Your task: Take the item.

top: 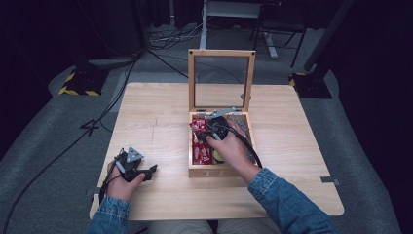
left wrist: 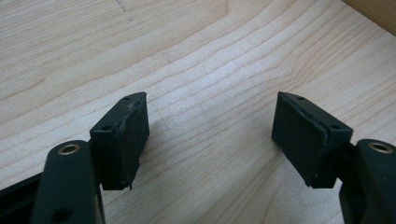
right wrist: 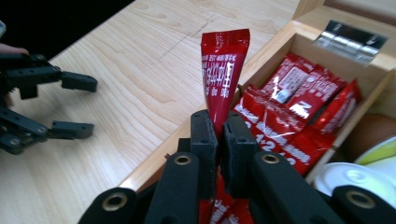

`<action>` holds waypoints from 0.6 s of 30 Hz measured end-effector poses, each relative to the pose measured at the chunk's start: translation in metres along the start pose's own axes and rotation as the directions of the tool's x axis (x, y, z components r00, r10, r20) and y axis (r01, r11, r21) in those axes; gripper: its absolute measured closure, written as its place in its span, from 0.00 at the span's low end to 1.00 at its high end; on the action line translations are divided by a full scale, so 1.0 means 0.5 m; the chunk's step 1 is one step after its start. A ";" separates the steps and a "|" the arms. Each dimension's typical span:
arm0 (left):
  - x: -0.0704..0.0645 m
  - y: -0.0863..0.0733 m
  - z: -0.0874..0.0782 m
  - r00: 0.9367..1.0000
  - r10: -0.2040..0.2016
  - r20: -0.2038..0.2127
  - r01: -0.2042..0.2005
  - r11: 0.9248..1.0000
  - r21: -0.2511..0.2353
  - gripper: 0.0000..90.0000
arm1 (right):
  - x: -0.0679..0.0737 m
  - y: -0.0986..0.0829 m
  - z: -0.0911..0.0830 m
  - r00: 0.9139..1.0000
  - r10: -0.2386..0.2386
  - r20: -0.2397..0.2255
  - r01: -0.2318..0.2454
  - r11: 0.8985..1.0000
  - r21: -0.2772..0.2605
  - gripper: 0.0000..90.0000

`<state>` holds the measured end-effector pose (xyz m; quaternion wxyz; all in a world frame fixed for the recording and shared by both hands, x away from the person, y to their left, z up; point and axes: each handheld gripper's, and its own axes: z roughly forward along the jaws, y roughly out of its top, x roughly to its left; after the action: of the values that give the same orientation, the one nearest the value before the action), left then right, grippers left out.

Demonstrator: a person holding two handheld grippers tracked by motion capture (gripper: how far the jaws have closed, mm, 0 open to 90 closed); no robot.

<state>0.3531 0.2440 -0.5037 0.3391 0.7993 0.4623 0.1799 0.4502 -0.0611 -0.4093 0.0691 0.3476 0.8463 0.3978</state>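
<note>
A wooden box [top: 192, 168] with its glass lid [top: 221, 80] raised stands mid-table. Its left compartment holds several red sachets [right wrist: 285, 112]. My right gripper [right wrist: 219, 128] is shut on one red sachet [right wrist: 223, 70], which sticks up above the box's left wall [right wrist: 187, 140]. In the high view the right gripper [top: 200, 127] hovers over the box's left compartment with that sachet [top: 197, 125]. My left gripper [top: 152, 170] rests low over the bare table near the front left, open, with nothing between its pads [left wrist: 133, 135]. The left gripper [right wrist: 70, 105] also appears at the left of the right gripper view.
The box's right compartment holds a white and green item [right wrist: 373, 168] and something brownish [right wrist: 369, 130]. The wooden table [top: 156, 122] spreads to the left of the box. Cables [top: 97, 122] trail over the floor at the left, and stands [top: 80, 80] sit beyond the table.
</note>
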 end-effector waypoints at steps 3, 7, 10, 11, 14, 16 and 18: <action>0.000 0.000 0.000 1.000 0.002 0.001 -0.002 1.000 0.002 0.31 | 0.004 0.001 -0.007 0.999 -0.036 0.023 0.036 0.999 -0.012 0.94; 0.000 0.001 0.000 1.000 0.002 0.000 -0.002 1.000 0.002 0.31 | 0.004 0.006 -0.023 1.000 -0.023 0.007 0.023 0.999 -0.037 0.94; 0.001 0.001 0.001 1.000 0.003 0.000 -0.003 1.000 0.002 0.30 | 0.004 0.014 -0.042 1.000 -0.022 0.002 0.022 0.998 -0.065 0.94; 0.001 0.001 0.001 1.000 0.003 0.000 -0.003 1.000 0.002 0.30 | 0.003 0.018 -0.052 1.000 -0.023 0.003 0.023 0.997 -0.076 0.94; 0.000 0.001 0.001 1.000 0.001 0.002 -0.001 1.000 0.002 0.30 | 0.000 0.025 -0.072 1.000 -0.017 0.003 0.017 0.994 -0.106 0.94; 0.000 0.001 0.001 1.000 0.002 0.000 -0.002 1.000 0.002 0.30 | -0.004 0.027 -0.082 1.000 -0.014 0.002 0.014 0.994 -0.112 0.94; 0.000 0.001 0.001 1.000 0.003 0.000 -0.003 1.000 0.002 0.30 | -0.008 0.028 -0.093 1.000 -0.011 0.008 0.012 0.993 -0.120 0.94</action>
<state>0.3538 0.2439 -0.5036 0.3380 0.8004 0.4613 0.1801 0.4426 -0.0865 -0.3686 0.0954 0.3395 0.8225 0.4463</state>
